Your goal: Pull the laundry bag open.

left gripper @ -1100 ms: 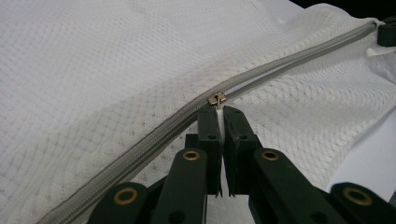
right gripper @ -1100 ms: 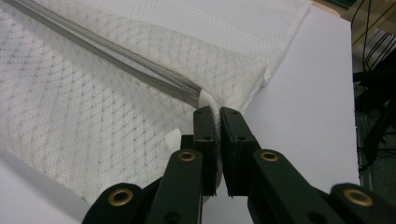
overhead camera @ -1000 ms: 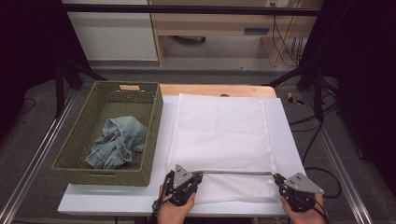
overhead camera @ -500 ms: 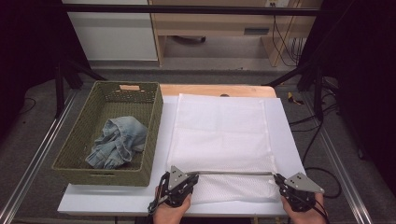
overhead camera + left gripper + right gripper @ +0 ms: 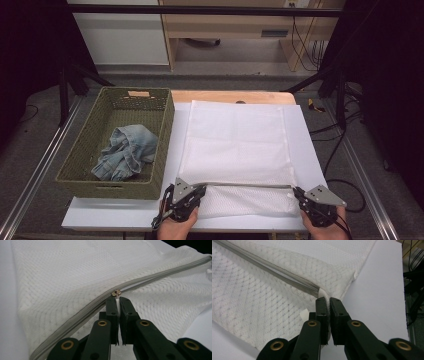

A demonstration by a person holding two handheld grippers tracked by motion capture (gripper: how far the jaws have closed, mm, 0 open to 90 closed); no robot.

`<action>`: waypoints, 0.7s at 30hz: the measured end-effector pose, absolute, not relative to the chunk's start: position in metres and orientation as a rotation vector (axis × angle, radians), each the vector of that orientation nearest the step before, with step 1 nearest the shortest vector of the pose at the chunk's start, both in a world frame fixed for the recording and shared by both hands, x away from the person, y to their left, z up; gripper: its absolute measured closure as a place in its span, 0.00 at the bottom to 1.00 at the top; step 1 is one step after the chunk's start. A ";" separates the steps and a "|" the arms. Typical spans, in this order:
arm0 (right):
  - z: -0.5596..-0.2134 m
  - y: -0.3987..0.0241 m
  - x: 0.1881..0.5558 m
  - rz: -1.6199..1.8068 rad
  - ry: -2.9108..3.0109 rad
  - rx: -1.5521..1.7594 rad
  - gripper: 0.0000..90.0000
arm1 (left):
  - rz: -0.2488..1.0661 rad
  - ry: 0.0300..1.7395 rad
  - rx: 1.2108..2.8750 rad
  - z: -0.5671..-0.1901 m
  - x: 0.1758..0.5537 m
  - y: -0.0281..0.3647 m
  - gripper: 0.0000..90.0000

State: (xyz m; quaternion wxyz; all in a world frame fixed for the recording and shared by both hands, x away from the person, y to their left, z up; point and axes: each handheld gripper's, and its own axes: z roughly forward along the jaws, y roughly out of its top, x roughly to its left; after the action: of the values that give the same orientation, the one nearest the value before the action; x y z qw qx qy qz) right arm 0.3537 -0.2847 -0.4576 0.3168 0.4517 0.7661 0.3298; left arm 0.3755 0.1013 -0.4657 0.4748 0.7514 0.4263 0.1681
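The wicker basket [image 5: 165, 145] at the table's left edge holds crumpled jeans [image 5: 126, 157]. The left gripper [image 5: 196, 192] pinches the mesh laundry bag's [image 5: 235, 145] zipper pull [image 5: 116, 293]; the right gripper [image 5: 298, 192] clamps the bag's corner.

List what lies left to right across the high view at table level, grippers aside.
Woven basket with crumpled jeans inside → white mesh laundry bag with its zipper along the near edge → bare strip of white board.
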 end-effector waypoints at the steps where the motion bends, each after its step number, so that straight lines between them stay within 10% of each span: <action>1: -0.458 -0.285 0.354 0.867 2.017 1.193 0.95 | 0.414 1.051 1.835 -0.466 0.375 0.106 0.96; 21: -0.458 -0.285 0.354 0.870 2.019 1.198 0.95 | 0.426 1.070 1.879 -0.472 0.371 0.119 0.96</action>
State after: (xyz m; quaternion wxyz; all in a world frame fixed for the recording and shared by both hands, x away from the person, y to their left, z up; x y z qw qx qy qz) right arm 0.3539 -0.2849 -0.4582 0.3134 0.4543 0.7658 0.3300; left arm 0.3714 0.1195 -0.4715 0.4521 0.7605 0.4330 0.1724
